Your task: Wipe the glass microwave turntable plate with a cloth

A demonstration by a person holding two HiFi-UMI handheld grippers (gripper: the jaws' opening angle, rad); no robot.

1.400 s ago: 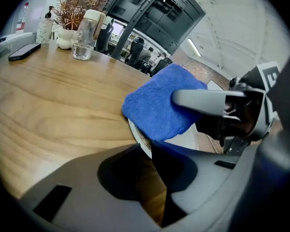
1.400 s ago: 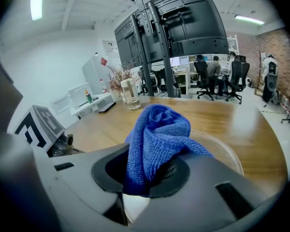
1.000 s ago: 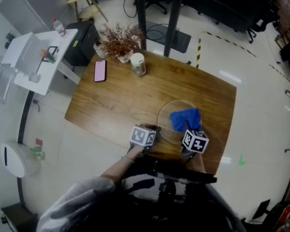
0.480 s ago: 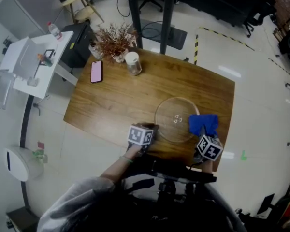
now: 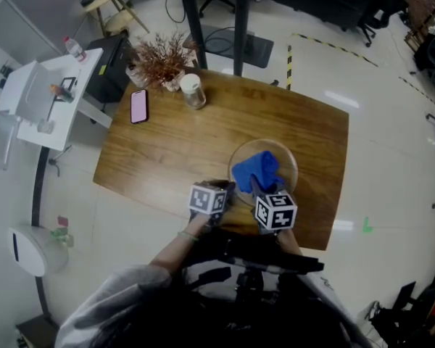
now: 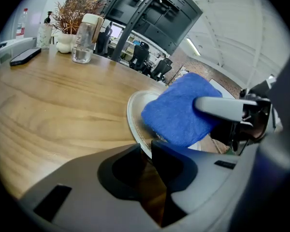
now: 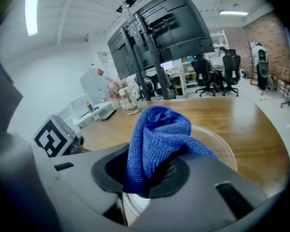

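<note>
The round glass turntable plate (image 5: 286, 167) lies on the wooden table (image 5: 181, 143), near its front edge. A blue cloth (image 5: 255, 171) rests bunched on the plate's left half. My right gripper (image 5: 261, 188) is shut on the cloth (image 7: 157, 134) and presses it onto the glass (image 7: 218, 144). My left gripper (image 5: 227, 190) sits at the plate's near-left rim, its jaws shut on the rim (image 6: 134, 116). In the left gripper view the cloth (image 6: 181, 108) covers most of the plate, with the right gripper's finger (image 6: 222, 108) on it.
A lidded glass jar (image 5: 192, 90), a pink phone (image 5: 138, 106) and a vase of dried plants (image 5: 159, 60) stand at the table's far left. A white side table (image 5: 40, 96) is beyond the left edge. The table's front edge runs just under both grippers.
The right gripper swept the cloth right, off the plate, half a second ago, then back left onto the plate now. The left gripper has stayed at the rim.
</note>
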